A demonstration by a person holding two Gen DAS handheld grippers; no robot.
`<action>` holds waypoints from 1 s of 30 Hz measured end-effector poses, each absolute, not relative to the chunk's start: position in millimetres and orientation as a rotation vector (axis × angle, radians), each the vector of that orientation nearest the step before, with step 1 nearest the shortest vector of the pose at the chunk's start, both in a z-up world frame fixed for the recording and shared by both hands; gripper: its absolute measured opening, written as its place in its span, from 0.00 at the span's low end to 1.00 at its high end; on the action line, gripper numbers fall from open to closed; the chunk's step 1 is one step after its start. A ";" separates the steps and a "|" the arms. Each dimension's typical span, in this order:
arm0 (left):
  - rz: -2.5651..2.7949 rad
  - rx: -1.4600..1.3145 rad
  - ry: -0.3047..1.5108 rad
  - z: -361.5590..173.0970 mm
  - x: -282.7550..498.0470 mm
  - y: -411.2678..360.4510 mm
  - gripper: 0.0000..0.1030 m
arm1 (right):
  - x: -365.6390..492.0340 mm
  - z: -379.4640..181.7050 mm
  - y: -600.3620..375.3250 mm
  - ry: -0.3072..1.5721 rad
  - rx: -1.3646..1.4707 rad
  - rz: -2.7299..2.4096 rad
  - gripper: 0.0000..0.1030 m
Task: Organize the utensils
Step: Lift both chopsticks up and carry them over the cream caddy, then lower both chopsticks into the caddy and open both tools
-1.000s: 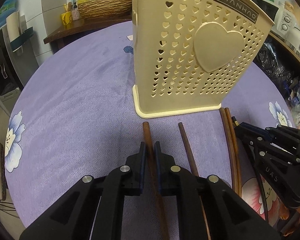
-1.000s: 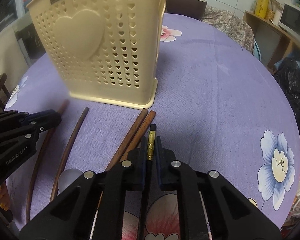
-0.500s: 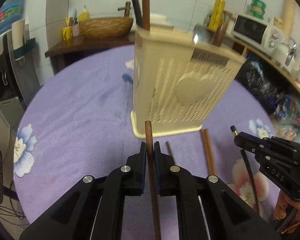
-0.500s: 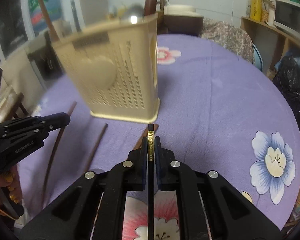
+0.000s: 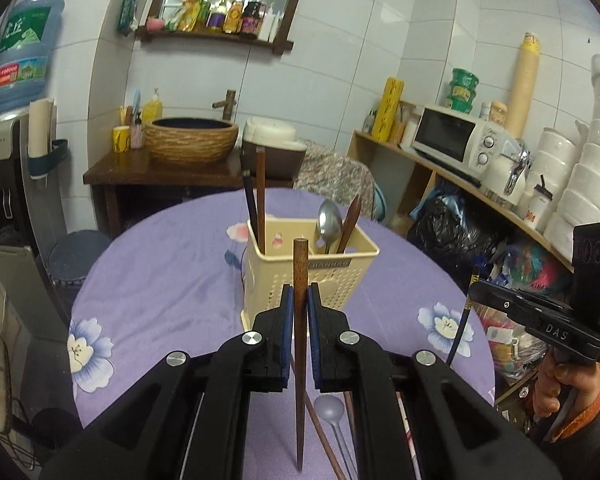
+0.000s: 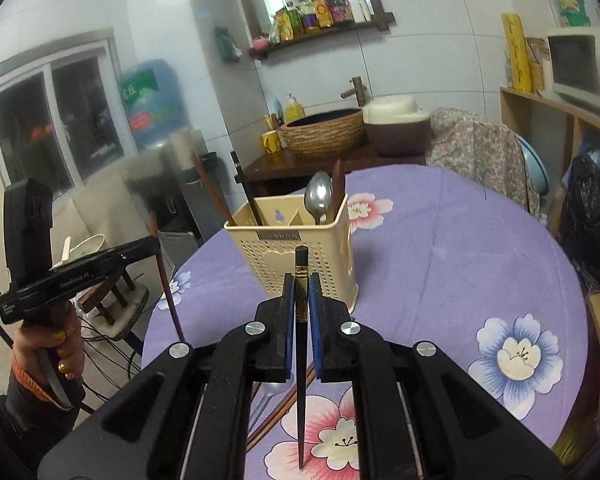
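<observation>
Item: left gripper [image 5: 300, 304], fingers clenched on a brown wooden chopstick [image 5: 300, 344], pinched near its thick end so the tapered tip hangs free for dropping in

Item: right gripper [image 6: 301, 294], fingers clenched on a black chopstick [image 6: 301, 360] with a gold band, held likewise

Item: cream utensil holder [image 5: 332, 276], upright on the purple bench [image 5: 160, 280], ahead of both grippers; already holds chopsticks and a metal spoon [image 5: 328, 224], stood handle-down

Item: loose utensils [image 5: 332, 420] flat on the bench beneath the grippers, apparently more chopsticks and a spoon; largely hidden
</observation>
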State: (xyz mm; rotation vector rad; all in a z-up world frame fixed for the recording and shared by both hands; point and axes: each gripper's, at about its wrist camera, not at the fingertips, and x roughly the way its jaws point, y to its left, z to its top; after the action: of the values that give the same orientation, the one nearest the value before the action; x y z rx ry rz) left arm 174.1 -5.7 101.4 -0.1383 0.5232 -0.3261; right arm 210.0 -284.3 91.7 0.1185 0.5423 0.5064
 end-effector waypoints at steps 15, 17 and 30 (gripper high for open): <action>-0.340 -0.135 0.500 117.5 176.8 1.1 0.08 | 218.5 116.5 -279.5 0.519 0.093 0.528 0.08; -0.344 -0.128 0.485 127.7 177.6 2.0 0.08 | 222.2 127.3 -277.9 0.507 0.089 0.535 0.08; -0.297 -0.092 0.287 240.1 200.2 -2.5 0.08 | 265.9 251.8 -266.0 0.305 0.115 0.490 0.08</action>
State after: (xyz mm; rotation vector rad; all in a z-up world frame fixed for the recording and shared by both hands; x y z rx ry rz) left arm 200.2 -2.5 240.1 -0.0917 0.2872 -0.2969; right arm 265.9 -266.0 251.8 0.1145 0.3051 0.4900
